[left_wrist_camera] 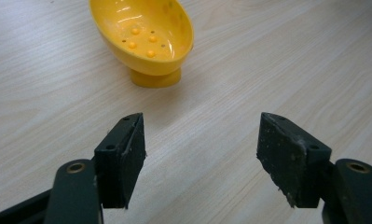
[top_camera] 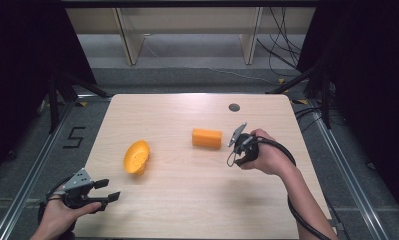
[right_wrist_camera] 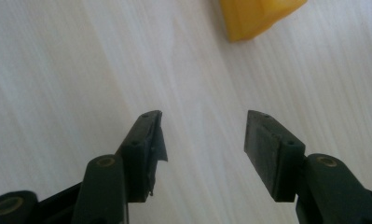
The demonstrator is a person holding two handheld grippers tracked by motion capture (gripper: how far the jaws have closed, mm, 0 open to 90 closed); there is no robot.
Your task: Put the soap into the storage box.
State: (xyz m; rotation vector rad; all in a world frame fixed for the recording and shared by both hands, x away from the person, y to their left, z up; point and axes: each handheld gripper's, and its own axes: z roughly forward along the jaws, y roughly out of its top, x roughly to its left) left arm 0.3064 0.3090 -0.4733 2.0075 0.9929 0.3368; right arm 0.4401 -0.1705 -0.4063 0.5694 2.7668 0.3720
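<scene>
— so, nearest first: what is the left gripper [top_camera: 107, 190] doing?
— it hovers at the desk [top_camera: 197, 200] front edge, jaws spread wide with nothing between them, aimed at the yellow bowl [top_camera: 136, 156] just ahead.
— and the right gripper [top_camera: 235, 154]?
— its jaws stand parted and empty, just beside the orange block [top_camera: 207, 138], which lies mid-desk, apart from the bowl.
— progress?
— i'd judge the block is set down but not in the bowl; any placing is still left.
</scene>
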